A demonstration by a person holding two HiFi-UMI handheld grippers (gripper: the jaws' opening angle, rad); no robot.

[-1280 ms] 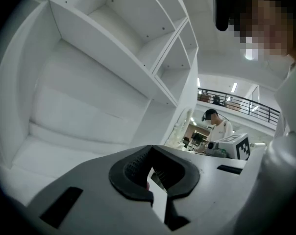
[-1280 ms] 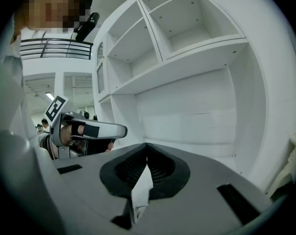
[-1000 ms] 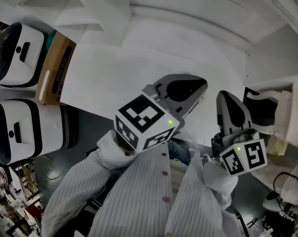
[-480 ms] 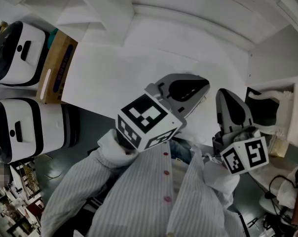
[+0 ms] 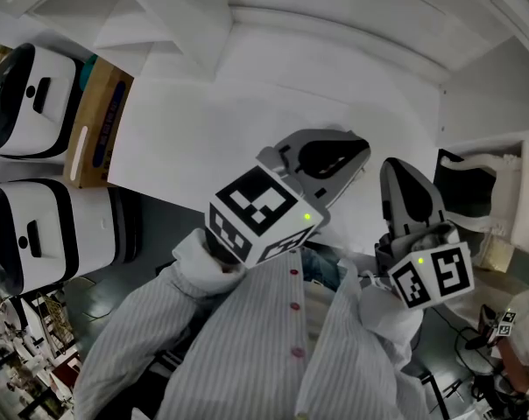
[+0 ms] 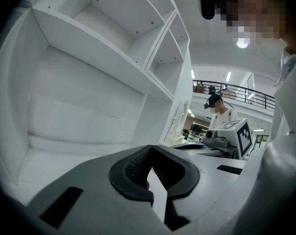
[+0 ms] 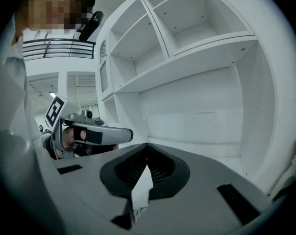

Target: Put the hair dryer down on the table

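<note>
Left gripper [image 5: 359,151] and right gripper [image 5: 398,169], jaws together, seemingly empty, hang apart over the near edge of the table [image 5: 247,103].

White counter [image 5: 247,121] spread out beyond your jaws, tall white open shelving [image 7: 187,48] rising behind it, cardboard box [image 5: 96,121] and two white-and-black machines [image 5: 28,94] well left of your jaws, dark floor [image 5: 155,221] beneath, ceiling light [image 6: 242,43] and railed balcony [image 6: 236,89] far off.
</note>
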